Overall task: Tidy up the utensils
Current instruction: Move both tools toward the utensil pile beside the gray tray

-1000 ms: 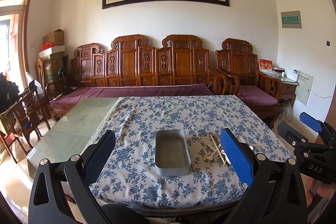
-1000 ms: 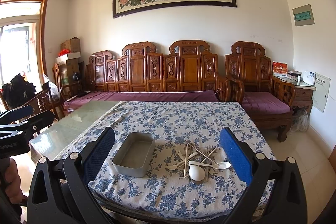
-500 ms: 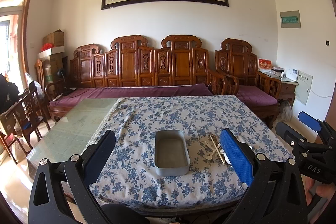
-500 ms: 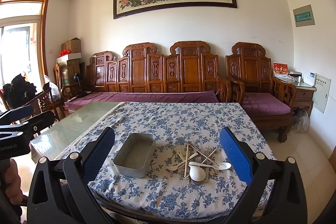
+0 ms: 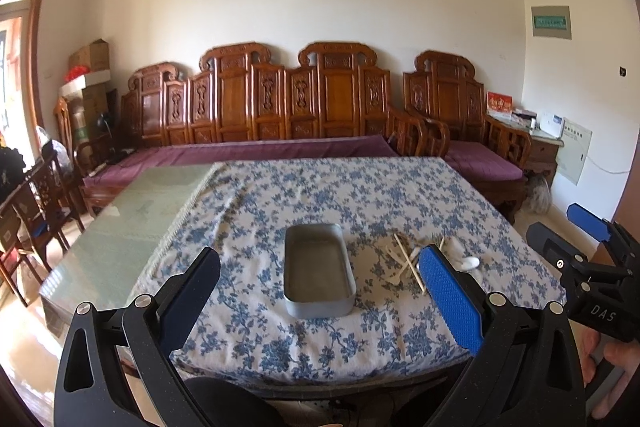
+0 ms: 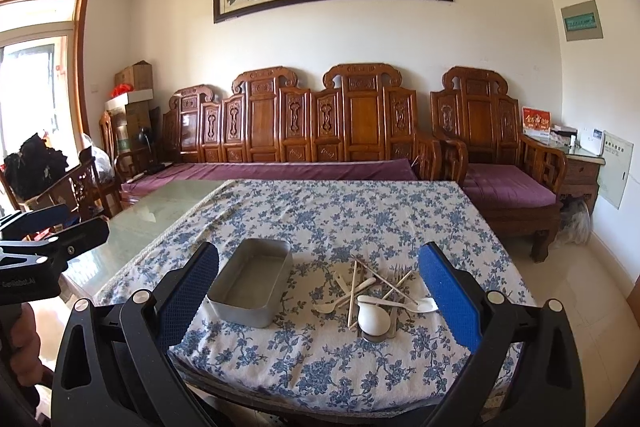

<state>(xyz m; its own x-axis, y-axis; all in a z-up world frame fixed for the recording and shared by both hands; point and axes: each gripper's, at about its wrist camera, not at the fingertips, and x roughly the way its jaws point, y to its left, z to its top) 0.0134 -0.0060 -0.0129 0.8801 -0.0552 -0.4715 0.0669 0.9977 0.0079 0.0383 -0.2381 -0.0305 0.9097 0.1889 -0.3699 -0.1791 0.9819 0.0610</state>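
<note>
An empty grey metal tray (image 5: 318,269) (image 6: 252,287) sits near the front of the table on the blue floral cloth (image 5: 340,195). To its right lies a pile of utensils (image 6: 376,297) (image 5: 408,261): white spoons, a metal fork, wooden chopsticks. My left gripper (image 5: 320,299) is open and empty, held before the table's front edge, facing the tray. My right gripper (image 6: 318,297) is open and empty, facing the tray and the pile from the front. Each gripper shows at the edge of the other's view.
The table's left part is bare green glass (image 5: 120,227). A carved wooden sofa (image 6: 304,131) with purple cushions stands behind the table. Wooden chairs (image 5: 36,211) stand at the left, an armchair (image 6: 508,163) at the right.
Both grippers have tilted down and moved slightly toward the table. The tray and utensils have not moved.
</note>
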